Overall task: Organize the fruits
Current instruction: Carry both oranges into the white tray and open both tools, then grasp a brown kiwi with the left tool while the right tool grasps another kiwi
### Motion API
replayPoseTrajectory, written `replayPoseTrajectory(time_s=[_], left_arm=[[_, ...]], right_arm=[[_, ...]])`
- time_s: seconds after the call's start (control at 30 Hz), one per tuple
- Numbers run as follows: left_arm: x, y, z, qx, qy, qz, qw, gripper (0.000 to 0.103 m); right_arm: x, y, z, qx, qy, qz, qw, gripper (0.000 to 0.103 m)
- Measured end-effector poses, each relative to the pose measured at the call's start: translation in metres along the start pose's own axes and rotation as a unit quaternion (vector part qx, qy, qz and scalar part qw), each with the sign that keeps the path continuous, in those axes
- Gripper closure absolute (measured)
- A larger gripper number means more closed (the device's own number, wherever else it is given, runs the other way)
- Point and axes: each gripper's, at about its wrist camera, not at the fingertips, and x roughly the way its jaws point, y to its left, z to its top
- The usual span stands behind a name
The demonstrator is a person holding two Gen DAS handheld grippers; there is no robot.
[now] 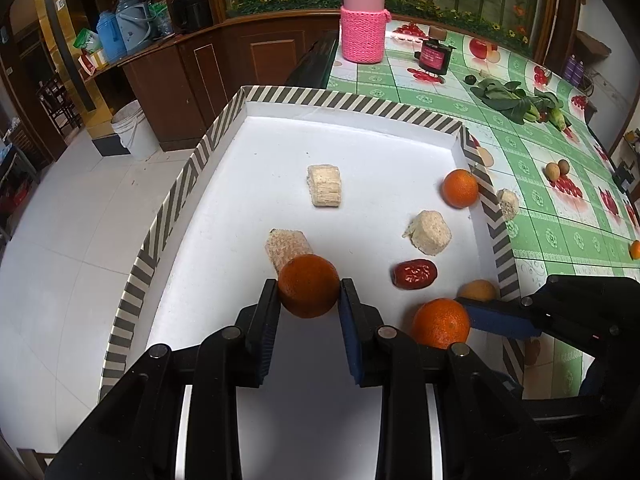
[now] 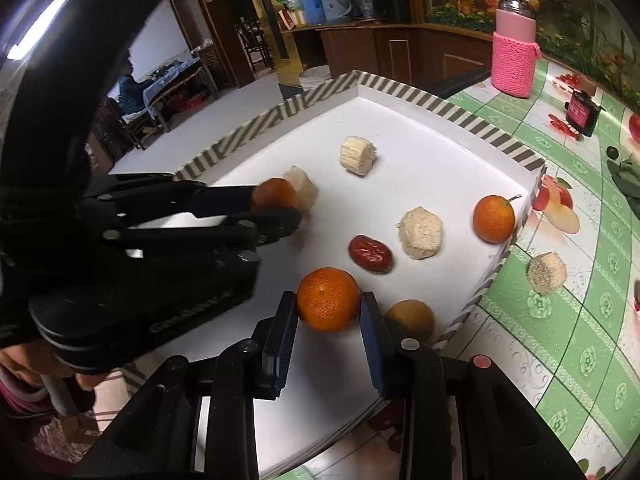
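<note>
A white tray with a striped rim holds fruit and pale cake-like blocks. My left gripper is shut on an orange, low over the tray beside a beige block; it also shows in the right wrist view. My right gripper is shut on a second orange at the tray's near edge. A third orange lies by the right rim. A red date lies mid-tray. A yellowish fruit sits right of my right gripper.
Pale blocks lie in the tray, another on the green fruit-print tablecloth. A pink-sleeved jar, a dark box, leafy greens and small round fruits stand on the table. The tray's left side overhangs the floor.
</note>
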Motion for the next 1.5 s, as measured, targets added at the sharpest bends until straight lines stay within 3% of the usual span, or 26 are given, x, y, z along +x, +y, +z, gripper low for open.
replayPoseTrajectory(time_s=[0.17, 0.27, 0.4, 0.5, 0.7, 1.03, 1.27, 1.5], left_arm=[[0.006, 0.000, -0.001, -0.005, 0.011, 0.004, 0.9999, 0.076], [0.010, 0.003, -0.003, -0.011, 0.020, 0.006, 0.9997, 0.073], [0.008, 0.007, -0.004, -0.024, 0.018, 0.005, 0.9995, 0.048], [0.002, 0.008, -0.002, -0.029, 0.008, 0.008, 0.9995, 0.038], [-0.013, 0.001, 0.002, -0.024, -0.015, 0.011, 0.9995, 0.038], [-0.030, -0.045, 0.014, 0.001, -0.041, -0.027, 0.9988, 0.038], [-0.028, -0.089, 0.022, 0.021, -0.038, -0.062, 0.9971, 0.038], [-0.020, -0.136, 0.034, 0.045, -0.028, -0.096, 0.9940, 0.038]], right_arm=[[0.003, 0.003, -0.001, -0.014, -0.002, -0.006, 1.000, 0.069], [0.000, 0.004, -0.003, -0.011, -0.005, 0.007, 1.000, 0.062], [-0.009, 0.000, -0.005, -0.003, -0.010, 0.013, 1.000, 0.056], [-0.018, -0.006, -0.008, 0.004, -0.016, 0.016, 1.000, 0.056], [-0.046, -0.022, -0.013, 0.024, -0.041, 0.015, 0.999, 0.050], [-0.086, -0.063, -0.024, 0.063, -0.082, -0.034, 0.994, 0.039], [-0.107, -0.112, -0.045, 0.103, -0.089, -0.074, 0.988, 0.037], [-0.132, -0.178, -0.076, 0.157, -0.093, -0.135, 0.974, 0.031]])
